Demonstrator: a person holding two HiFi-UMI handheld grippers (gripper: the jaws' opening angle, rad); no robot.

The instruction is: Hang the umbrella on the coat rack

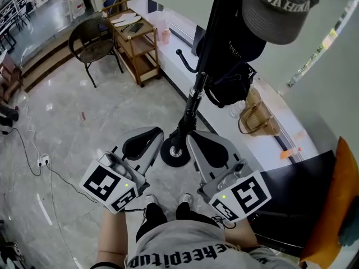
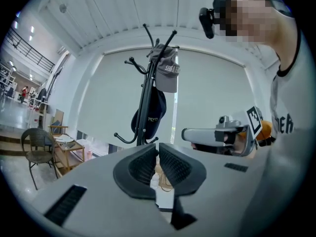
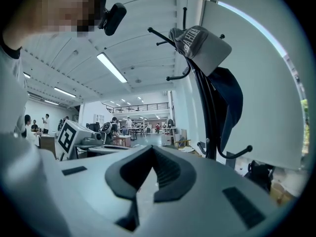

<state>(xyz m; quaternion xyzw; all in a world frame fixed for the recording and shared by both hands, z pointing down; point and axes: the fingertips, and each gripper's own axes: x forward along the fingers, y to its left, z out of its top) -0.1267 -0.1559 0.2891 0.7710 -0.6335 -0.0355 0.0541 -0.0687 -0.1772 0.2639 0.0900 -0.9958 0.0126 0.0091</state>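
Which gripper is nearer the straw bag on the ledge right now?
Right. In the head view the right gripper sits just below-left of the straw bag; the left gripper is further left, across the coat rack base.

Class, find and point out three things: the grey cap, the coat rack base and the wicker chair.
grey cap (image 1: 280, 10): head view, on its crown.
coat rack base (image 1: 175, 160): head view, on the round foot plate.
wicker chair (image 1: 94, 46): head view, on its seat.

Your left gripper (image 1: 143, 143) and right gripper (image 1: 206, 149) flank the coat rack (image 1: 193, 104) base; cap (image 1: 280, 9) at one o'clock, chair (image 1: 91, 38) at eleven.
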